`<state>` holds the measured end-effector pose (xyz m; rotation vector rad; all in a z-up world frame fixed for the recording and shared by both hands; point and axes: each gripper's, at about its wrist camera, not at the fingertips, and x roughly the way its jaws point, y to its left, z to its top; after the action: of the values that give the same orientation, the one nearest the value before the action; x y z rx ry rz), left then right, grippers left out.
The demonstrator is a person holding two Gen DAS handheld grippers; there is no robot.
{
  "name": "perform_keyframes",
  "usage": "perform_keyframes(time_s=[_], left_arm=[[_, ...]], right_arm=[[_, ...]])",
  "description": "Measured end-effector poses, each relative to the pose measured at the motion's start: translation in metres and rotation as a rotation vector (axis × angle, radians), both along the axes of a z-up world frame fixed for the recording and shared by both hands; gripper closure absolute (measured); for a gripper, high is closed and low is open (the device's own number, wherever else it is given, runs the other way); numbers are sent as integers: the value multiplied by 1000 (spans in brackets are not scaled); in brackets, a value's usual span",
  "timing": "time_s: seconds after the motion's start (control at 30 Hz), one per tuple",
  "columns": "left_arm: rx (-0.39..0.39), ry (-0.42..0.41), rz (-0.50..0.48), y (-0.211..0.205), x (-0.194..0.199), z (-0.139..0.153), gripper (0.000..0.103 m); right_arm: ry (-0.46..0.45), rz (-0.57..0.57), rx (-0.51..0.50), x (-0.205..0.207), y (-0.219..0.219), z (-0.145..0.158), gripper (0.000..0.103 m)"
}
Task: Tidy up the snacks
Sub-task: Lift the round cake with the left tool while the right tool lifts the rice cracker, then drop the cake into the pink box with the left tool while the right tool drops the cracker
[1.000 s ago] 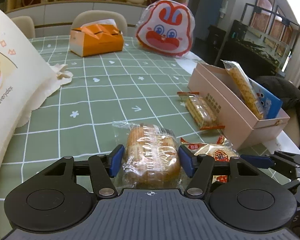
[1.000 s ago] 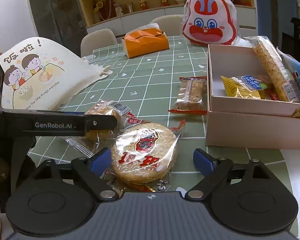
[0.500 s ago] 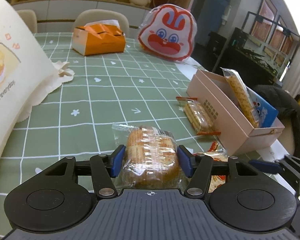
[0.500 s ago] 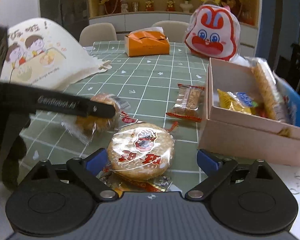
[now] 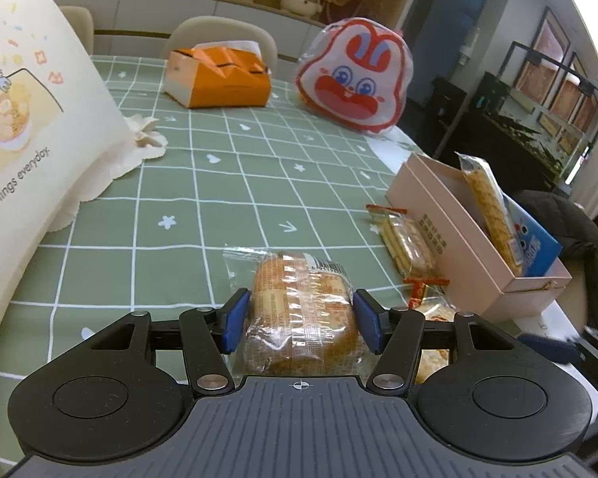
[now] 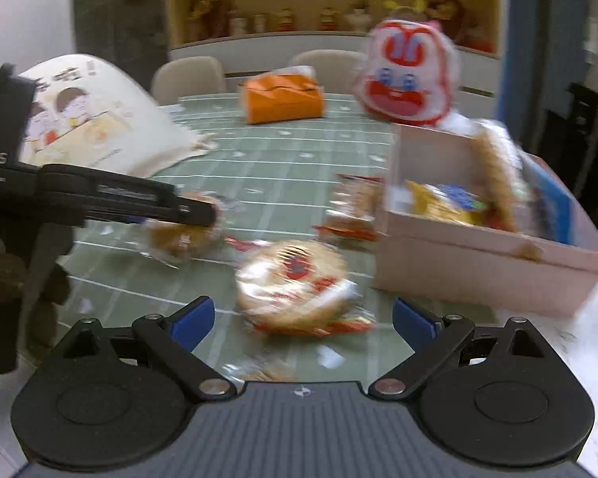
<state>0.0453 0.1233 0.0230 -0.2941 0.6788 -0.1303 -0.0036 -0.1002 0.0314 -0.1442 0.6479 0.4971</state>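
While the green checked tablecloth (image 5: 203,207) carries a pink box (image 5: 470,247) at far right, left gripper (image 5: 299,318) clamps the wrapped bread (image 5: 299,306) near centre; right gripper (image 6: 299,318) gapes, round rice cracker (image 6: 295,283) lying unpinched between its fingers.

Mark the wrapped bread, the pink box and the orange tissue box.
wrapped bread (image 5: 301,310), left wrist view, middle of the loaf.
pink box (image 5: 454,239), left wrist view, near side wall.
orange tissue box (image 5: 227,79), left wrist view, orange front face.

One pink box (image 5: 458,235), three loose snack packets (image 5: 303,302).
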Motion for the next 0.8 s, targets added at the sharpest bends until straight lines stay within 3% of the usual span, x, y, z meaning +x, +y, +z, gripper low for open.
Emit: perform_keyframes(time_s=[0.07,0.23,0.33,0.47,0.63,0.8], left_arm=[[3,1,-6,-1,0,0,41],[8,0,-10,-2,-1,0,41],[14,-2,-7,-2,-2,1,41],[20,4,-20,-5,-1,-1,42],[20,-6,-92,-19,-6,-1,42],[-16,-13,-172,-46,-30,12,43]], right_arm=[[7,-2,-41,14,14,-4,7],[151,-24,-42,49,25,-19,7],[151,-2,-17,42,25,-13,19],[131,28,-11,21,13,-1,25],[22,-23,-1,-12,-34,20,25],[38,-111,-26,-30,-88,9,25]])
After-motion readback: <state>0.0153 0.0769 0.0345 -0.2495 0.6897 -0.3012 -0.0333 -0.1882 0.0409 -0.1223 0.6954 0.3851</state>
